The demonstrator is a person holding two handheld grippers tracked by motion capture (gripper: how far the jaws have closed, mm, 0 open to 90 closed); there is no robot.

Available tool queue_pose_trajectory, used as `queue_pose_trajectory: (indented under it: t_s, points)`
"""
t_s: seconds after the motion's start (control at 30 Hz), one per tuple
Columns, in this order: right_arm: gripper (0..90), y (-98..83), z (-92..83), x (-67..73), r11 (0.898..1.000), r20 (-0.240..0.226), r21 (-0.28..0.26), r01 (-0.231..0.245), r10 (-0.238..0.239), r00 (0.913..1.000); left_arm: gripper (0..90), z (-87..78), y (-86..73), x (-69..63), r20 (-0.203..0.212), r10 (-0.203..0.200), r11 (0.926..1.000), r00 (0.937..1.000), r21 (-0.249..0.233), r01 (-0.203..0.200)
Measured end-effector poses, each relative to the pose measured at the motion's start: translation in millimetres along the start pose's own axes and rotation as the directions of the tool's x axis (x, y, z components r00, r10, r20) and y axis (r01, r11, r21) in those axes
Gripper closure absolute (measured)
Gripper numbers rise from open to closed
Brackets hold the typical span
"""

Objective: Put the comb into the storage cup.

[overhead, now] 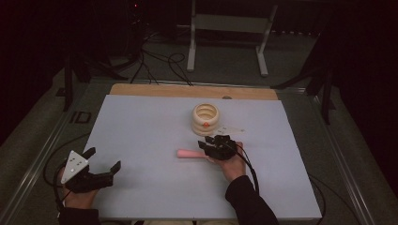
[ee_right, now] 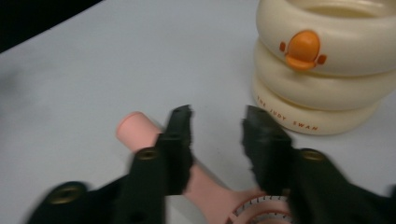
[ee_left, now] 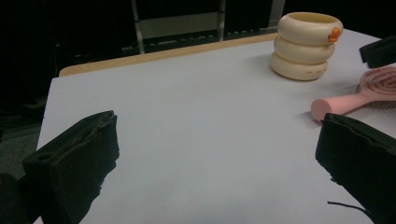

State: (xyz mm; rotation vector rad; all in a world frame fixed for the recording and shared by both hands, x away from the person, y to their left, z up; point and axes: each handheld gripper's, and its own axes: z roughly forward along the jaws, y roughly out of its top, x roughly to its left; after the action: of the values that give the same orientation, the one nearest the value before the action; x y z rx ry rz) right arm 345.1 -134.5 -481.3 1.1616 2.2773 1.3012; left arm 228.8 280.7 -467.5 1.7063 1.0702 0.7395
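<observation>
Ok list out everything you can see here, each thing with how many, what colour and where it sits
hairbrush: one, pink, lying flat on the white board right of centre, handle pointing left, under the right claw
ringed holder: one, cream, three stacked rings with a small orange duck bill on its side, standing upright just beyond the hairbrush
white board: one, white, covering most of the table
table: one, wooden edge showing along the far side of the board
metal stand: one, pale grey, on the floor beyond the table
left claw: one, black, near left of the board, jaws wide apart with nothing between them
right claw: one, black, jaws straddling the brush handle, not pressing on it
</observation>
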Motion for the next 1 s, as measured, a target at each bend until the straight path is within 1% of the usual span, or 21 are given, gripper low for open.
queue_pose_trajectory:
  t_s: [0.07, 0.1, 0.13, 0.17, 0.2, 0.3, 0.33, 0.4, 0.43, 0.5, 0.53, 0.6, 0.67, 0.73, 0.83, 0.9, 1.0]
  points:
    - [78.2, -0.4, 4.8, 1.2, 1.000, 0.006, 0.011, -0.008, 0.008, 0.9999, 0.5, 0.1, -0.1, -0.3, 0.001, -0.002, 1.0000, 1.0000, -0.003, 0.002]
    - [78.2, -0.4, 4.8, 1.2, 1.000, 0.006, 0.011, -0.008, 0.008, 0.9999, 0.6, 0.1, -0.1, -0.3, 0.001, -0.002, 1.0000, 1.0000, -0.003, 0.002]
    - [85.3, -0.6, 7.0, 1.9, 1.000, 0.015, 0.024, -0.012, 0.012, 0.9998, 0.6, 0.4, -0.3, -0.7, 0.001, 0.000, 1.0000, 1.0000, 0.000, 0.000]
    - [89.8, -0.8, 10.4, 3.2, 0.999, 0.027, 0.037, -0.018, 0.017, 0.9995, 0.6, 0.6, -0.4, -1.0, 0.001, 0.002, 1.0000, 1.0000, 0.001, -0.002]
    - [90.0, -1.0, 13.8, 4.5, 0.998, 0.028, 0.057, -0.018, 0.016, 0.9995, 0.5, 0.8, -0.5, -1.2, 0.002, 0.002, 1.0000, 1.0000, 0.001, -0.002]
    - [90.0, -1.0, 15.9, 5.7, 0.998, 0.032, 0.068, -0.014, 0.012, 0.9994, 0.6, 0.9, -0.3, -1.4, 0.003, 0.005, 1.0000, 1.0000, 0.002, -0.005]
    - [90.0, -0.6, 23.5, 9.7, 0.995, 0.044, 0.098, -0.010, 0.006, 0.9990, 0.6, 0.8, -0.3, -1.5, 0.003, 0.005, 1.0000, 1.0000, 0.001, -0.005]
    - [90.0, 0.5, 28.8, 13.0, 0.993, 0.047, 0.115, -0.011, 0.006, 0.9989, 0.6, 0.6, -0.4, -1.6, 0.003, 0.005, 1.0000, 1.0000, -0.001, -0.005]
    - [90.0, 1.1, 31.3, 14.9, 0.992, 0.049, 0.126, 0.000, -0.006, 0.9988, 0.6, 0.6, -0.4, -1.6, 0.004, 0.003, 1.0000, 1.0000, -0.002, -0.003]
    - [90.0, 1.7, 33.9, 17.5, 0.991, 0.053, 0.137, 0.003, -0.010, 0.9985, 0.6, 0.5, -0.4, -1.4, 0.003, 0.001, 1.0000, 1.0000, -0.003, -0.001]
    - [90.0, 2.4, 38.0, 21.4, 0.988, 0.058, 0.156, 0.022, -0.031, 0.9978, 0.6, 0.3, -0.4, -1.2, 0.003, 0.001, 1.0000, 1.0000, -0.004, -0.001]
    - [90.0, 2.5, 41.1, 24.1, 0.984, 0.061, 0.173, 0.031, -0.043, 0.9972, 0.6, -0.5, -0.4, -0.8, 0.002, 0.000, 1.0000, 1.0000, -0.005, 0.000]
    - [90.0, 1.6, 42.7, 25.6, 0.980, 0.062, 0.193, 0.038, -0.051, 0.9968, 0.6, -1.0, -0.4, -0.3, 0.000, 0.000, 1.0000, 1.0000, -0.007, 0.000]
    - [90.0, -0.3, 43.3, 26.5, 0.977, 0.059, 0.211, 0.030, -0.043, 0.9974, 0.6, -1.2, -0.4, -0.3, 0.000, 0.001, 1.0000, 1.0000, -0.007, -0.001]
    - [90.0, -0.7, 43.3, 26.7, 0.976, 0.057, 0.217, 0.030, -0.043, 0.9975, 0.6, -1.0, -0.4, -0.6, 0.001, 0.002, 1.0000, 1.0000, -0.006, -0.002]
    - [90.0, -4.6, 40.6, 27.4, 0.971, 0.063, 0.235, 0.036, -0.052, 0.9967, 0.6, -0.7, -0.3, -1.1, 0.001, 0.004, 1.0000, 1.0000, -0.005, -0.004]
    - [90.0, -6.2, 38.0, 27.8, 0.970, 0.063, 0.239, 0.038, -0.054, 0.9965, 0.6, -0.5, -0.4, -1.3, 0.000, 0.004, 1.0000, 1.0000, -0.004, -0.004]
